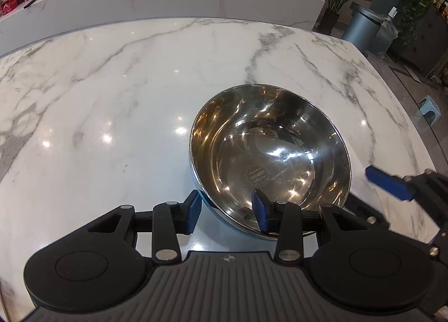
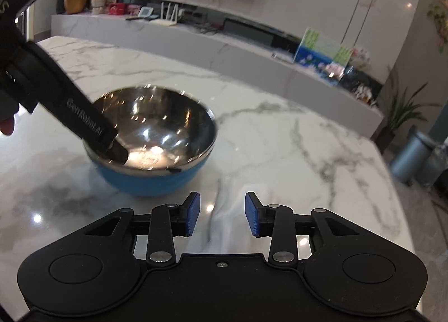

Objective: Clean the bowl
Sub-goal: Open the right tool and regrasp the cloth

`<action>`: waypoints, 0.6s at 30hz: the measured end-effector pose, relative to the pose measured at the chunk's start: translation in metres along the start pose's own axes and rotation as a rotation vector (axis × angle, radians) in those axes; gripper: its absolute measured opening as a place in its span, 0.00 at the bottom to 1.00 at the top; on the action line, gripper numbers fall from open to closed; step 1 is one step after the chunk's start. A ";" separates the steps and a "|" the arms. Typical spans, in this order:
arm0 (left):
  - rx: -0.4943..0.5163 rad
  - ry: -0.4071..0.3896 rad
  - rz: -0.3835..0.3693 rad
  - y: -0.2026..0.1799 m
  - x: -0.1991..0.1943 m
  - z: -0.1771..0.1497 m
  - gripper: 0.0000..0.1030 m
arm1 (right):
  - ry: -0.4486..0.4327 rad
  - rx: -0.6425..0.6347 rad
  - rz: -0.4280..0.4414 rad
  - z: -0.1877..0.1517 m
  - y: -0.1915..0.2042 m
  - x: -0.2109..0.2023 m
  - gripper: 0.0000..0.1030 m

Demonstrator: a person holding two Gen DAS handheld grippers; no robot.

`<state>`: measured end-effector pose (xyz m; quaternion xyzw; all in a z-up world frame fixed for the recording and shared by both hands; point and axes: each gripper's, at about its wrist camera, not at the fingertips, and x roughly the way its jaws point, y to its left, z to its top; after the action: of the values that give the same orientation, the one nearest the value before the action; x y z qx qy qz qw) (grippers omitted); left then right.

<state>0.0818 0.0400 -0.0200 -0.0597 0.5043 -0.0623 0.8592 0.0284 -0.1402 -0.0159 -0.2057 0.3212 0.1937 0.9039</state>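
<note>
The bowl [image 1: 270,159], steel inside and blue outside, sits on the marble table [image 1: 112,84] at two o'clock in the left wrist view. The left gripper [image 1: 228,214] straddles its near rim, pads apart, not pressing. The right gripper [image 2: 222,214] hangs parted and empty over the table, bowl at eleven o'clock.

Your only obstacle on the marble table [image 1: 112,84] is the bowl [image 1: 270,151], with the left gripper [image 1: 226,213] straddling its near rim (one pad inside, one outside). Left of the bowl and beyond it you have open tabletop; the right gripper [image 2: 222,214] hangs over bare marble.
</note>
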 end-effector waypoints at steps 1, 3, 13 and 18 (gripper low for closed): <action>0.001 0.001 0.000 0.000 0.000 0.000 0.36 | 0.008 -0.002 -0.009 -0.001 0.000 0.002 0.36; 0.003 0.003 0.000 -0.001 0.000 -0.001 0.36 | 0.019 -0.006 -0.028 -0.003 0.000 0.005 0.43; 0.013 0.008 0.001 -0.001 -0.002 -0.002 0.36 | 0.086 0.101 -0.084 -0.010 -0.019 0.020 0.43; 0.016 0.006 0.004 -0.001 -0.002 -0.002 0.36 | 0.123 0.204 -0.064 -0.014 -0.034 0.025 0.37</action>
<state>0.0793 0.0391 -0.0187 -0.0515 0.5065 -0.0650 0.8582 0.0556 -0.1704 -0.0338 -0.1345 0.3874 0.1183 0.9043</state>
